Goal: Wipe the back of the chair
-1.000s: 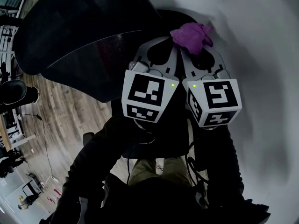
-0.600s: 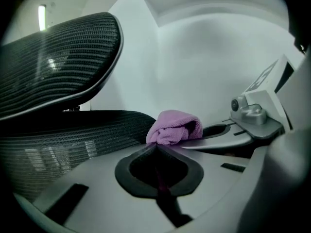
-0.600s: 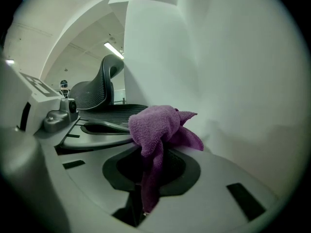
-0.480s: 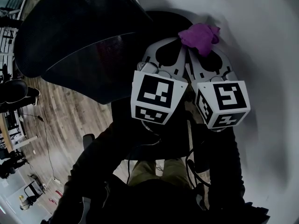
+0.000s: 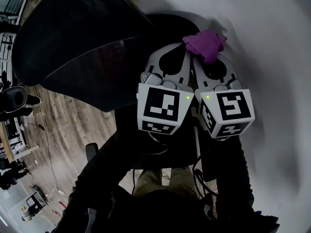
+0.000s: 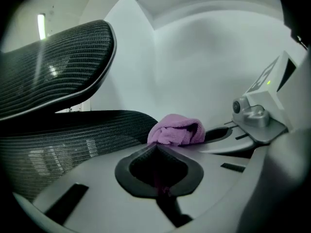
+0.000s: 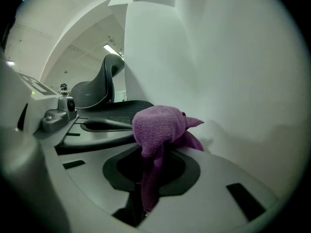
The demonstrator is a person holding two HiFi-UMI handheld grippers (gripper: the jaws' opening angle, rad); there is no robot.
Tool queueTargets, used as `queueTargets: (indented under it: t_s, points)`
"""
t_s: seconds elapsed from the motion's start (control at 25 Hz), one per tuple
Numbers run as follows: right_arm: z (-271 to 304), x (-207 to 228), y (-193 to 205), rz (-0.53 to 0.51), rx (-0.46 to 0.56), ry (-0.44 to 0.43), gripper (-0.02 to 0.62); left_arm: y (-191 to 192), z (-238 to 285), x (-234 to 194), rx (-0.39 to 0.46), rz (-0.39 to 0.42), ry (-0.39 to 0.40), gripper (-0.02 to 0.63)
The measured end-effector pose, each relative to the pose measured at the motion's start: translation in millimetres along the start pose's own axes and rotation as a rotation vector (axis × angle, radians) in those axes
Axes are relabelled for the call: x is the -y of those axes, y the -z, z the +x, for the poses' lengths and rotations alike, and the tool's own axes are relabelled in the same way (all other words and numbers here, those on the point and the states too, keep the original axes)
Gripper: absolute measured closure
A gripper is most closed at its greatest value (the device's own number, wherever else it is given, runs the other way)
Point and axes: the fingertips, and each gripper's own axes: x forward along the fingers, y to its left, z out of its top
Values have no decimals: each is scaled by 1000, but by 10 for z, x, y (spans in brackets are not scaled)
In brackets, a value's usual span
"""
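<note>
Right gripper view is showing the right gripper [image 7: 154, 152] pinching a likely soft, light cloth [image 7: 158, 125] by its tail, left gripper [image 6: 156, 147] clenching nothing.

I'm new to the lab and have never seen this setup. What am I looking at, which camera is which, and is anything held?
No robot here: a person holds two hand tools, each ending in a two-jaw claw and carrying a cube with square markers. One picture comes from a camera on the person's head, looking down past both tools. The other two come from cameras on the tools, each looking along its own jaws. The right claw is shut on a purple cloth. The left claw beside it is shut, apparently empty. A black mesh office chair stands ahead, next to a white wall, on a wooden floor.
</note>
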Motion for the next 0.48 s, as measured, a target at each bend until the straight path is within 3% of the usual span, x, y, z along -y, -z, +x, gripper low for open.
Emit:
queueTargets:
  t_s: [0.48]
  points:
    - [27, -37, 199, 7, -38, 13, 535, 187, -11, 18, -25, -31, 13, 600]
